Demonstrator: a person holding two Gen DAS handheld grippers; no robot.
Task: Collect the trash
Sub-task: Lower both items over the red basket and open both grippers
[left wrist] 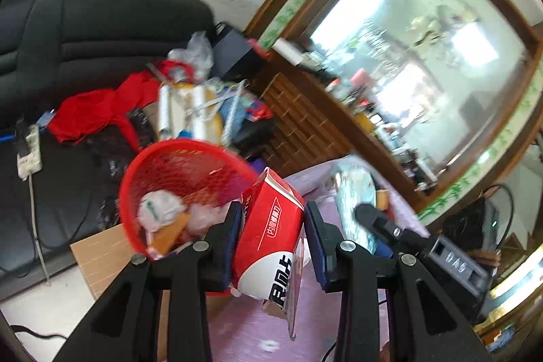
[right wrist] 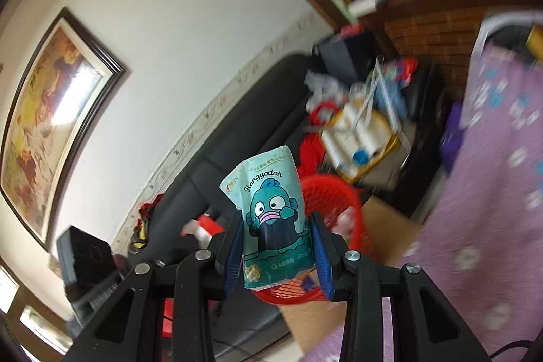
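Right now you have a piece of trash in each hand and you are on the carry-to-bin step. Your left tongs (left wrist: 271,226) pinch a red and white carton (left wrist: 271,226), flattened and torn at its lower end, between the blue pads. Your right tongs (right wrist: 276,246) pinch a pale teal tissue pack (right wrist: 271,212) with a cartoon fish on it, standing upright between the pads.

The red mesh basket (left wrist: 163,158) stands on a sheet of cardboard (left wrist: 98,253) on the floor, between the black sofa (left wrist: 101,22) and the purple-covered tabletop (right wrist: 492,158). It already holds crumpled white wrappers and an orange scrap. In the left wrist view the carton sits just to the right of the basket's rim, not yet over the opening. In the right wrist view the pack hides part of the basket, so you cannot tell whether it is above the mouth.

Next, I judge, you need to bring each item fully over the open mouth before spreading the tongs. The carton is long and light, so it could catch the rim and tip out; lead with its torn end down. Both tongs crowd one small opening, so drop one item at a time.
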